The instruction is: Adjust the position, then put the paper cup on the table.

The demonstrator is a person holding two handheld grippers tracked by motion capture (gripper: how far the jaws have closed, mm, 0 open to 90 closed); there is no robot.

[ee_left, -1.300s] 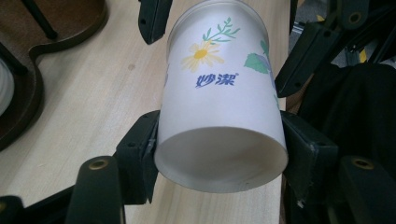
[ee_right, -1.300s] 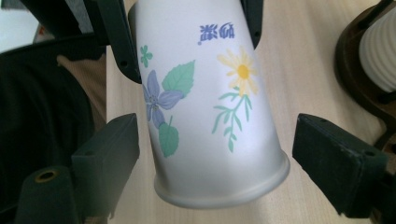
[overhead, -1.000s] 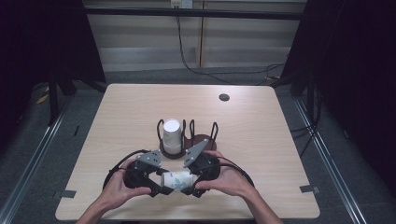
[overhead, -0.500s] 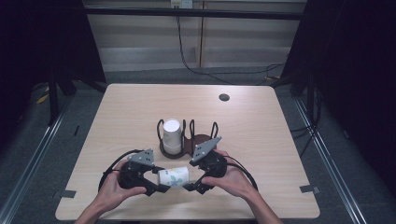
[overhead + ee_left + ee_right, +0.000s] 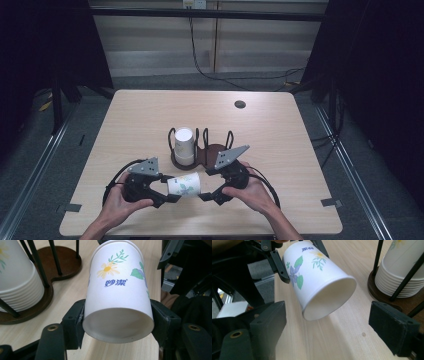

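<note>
The left gripper (image 5: 170,192) was clamped on the base end of a paper cup (image 5: 184,184) held on its side above the table (image 5: 280,125), the right gripper (image 5: 207,192) stood open at its mouth, placement in the cup rack (image 5: 215,152) apparently pending.

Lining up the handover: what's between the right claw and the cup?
Nothing. In the right gripper view the right claw stands open with only bare table between it and the cup, which the left claw holds.
</note>
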